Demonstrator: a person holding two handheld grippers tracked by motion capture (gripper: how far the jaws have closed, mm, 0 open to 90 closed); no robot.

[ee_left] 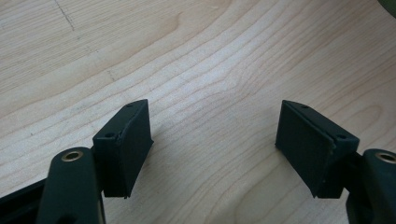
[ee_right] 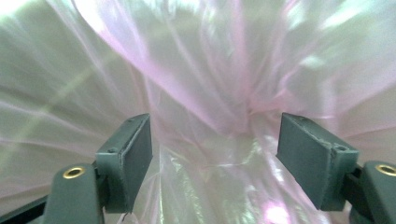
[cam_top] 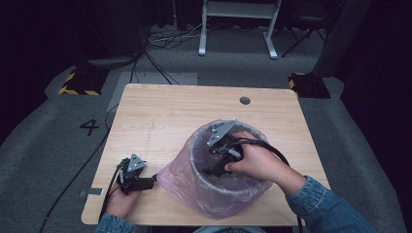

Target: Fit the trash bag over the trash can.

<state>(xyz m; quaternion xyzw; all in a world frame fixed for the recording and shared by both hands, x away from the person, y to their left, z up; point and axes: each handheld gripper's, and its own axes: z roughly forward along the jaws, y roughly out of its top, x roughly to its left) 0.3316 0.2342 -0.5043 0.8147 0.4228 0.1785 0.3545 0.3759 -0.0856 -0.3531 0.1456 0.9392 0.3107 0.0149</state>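
From the high view, a pink bag (cam_top: 194,182) lines a round bin (cam_top: 221,187) that stands on the near half of the wooden table (cam_top: 160,111), close to the person's edge, with the film turned over the rim and hanging down the outside, which is probably what keeps the liner from slipping in. The right gripper (cam_top: 214,167) is plunged into the mouth of the bin, pointing down and to the left, seemingly to press or spread the liner against the inside wall; its tips are hidden there. The left gripper (cam_top: 153,179) lies low on the table just beside the bag's left bulge, its tip near or touching the film, perhaps parked to steady the bin from that side. In the left gripper view, the left gripper (ee_left: 212,140) has its jaws spread wide over bare wood, with nothing between them, so it holds nothing. In the right gripper view, the right gripper (ee_right: 212,144) also stands with jaws well apart, the crumpled pink film bunched ahead of and between them but pressed by neither pad, so the liner looks free.
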